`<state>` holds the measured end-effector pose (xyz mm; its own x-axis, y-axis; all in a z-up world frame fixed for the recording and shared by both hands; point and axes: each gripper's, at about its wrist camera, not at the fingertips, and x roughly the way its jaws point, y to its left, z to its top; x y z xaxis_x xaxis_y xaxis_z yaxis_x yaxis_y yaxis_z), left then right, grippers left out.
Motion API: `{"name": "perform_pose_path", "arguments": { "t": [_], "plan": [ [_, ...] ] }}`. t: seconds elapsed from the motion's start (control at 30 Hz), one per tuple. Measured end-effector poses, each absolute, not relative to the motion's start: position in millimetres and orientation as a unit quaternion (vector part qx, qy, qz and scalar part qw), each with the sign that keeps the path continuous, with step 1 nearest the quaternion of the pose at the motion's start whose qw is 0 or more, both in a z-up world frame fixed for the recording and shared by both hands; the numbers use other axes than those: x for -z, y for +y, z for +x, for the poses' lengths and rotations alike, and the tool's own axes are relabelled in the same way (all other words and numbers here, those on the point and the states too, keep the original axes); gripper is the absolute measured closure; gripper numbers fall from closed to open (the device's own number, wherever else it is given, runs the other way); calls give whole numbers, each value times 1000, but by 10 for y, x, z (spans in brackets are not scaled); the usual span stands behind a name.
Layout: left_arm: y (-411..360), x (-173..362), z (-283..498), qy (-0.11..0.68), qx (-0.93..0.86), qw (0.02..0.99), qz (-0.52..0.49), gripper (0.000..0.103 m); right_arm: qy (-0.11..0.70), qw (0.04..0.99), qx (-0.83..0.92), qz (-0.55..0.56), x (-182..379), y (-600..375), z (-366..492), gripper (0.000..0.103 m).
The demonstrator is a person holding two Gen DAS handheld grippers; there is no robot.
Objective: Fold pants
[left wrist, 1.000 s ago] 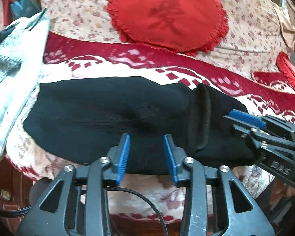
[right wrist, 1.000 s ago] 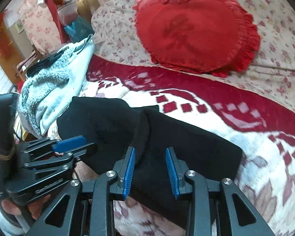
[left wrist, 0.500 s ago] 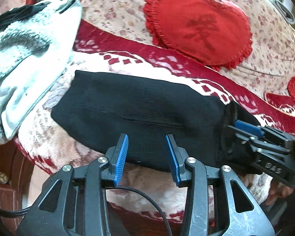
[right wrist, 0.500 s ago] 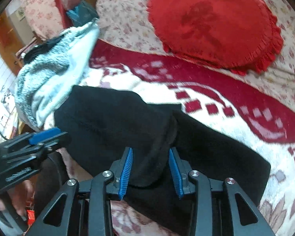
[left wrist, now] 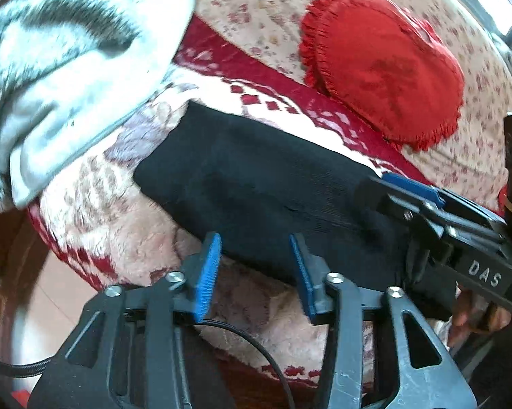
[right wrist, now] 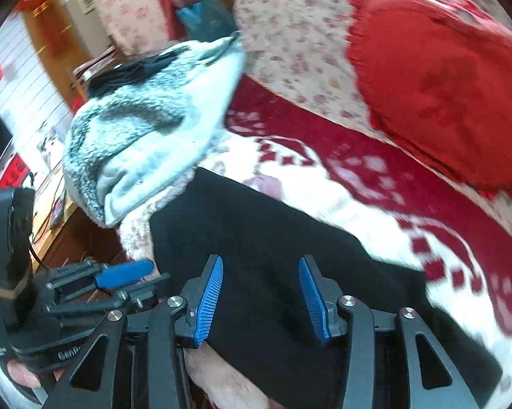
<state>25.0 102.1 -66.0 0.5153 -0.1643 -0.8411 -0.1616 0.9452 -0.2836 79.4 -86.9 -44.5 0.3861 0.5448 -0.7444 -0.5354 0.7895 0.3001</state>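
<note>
As both grippers' jaws open | black pants [left wrist: 256, 184] now flat, fold released | nothing gripped.

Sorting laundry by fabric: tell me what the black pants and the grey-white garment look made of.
Black pants: probably fine-ribbed knit, matte; faint parallel ribbing shows. Grey-white garment: seemingly fluffy fleece outside, with a smoother pale lining at its edge; blur leaves this uncertain.
</note>
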Motion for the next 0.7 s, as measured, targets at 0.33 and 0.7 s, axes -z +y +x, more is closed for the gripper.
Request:
{"name": "perform_pose_path", "arguments": {
  "t": [0.33,0.7],
  "plan": [
    [1460,834,273,486,-26,838,-249,52,465,803,-368,-47,606,-156,1298,56],
    [1509,1021,516,494,-28,825,-273,41,487,772,-402,-79,922,285,1692,50]
  ]
}}
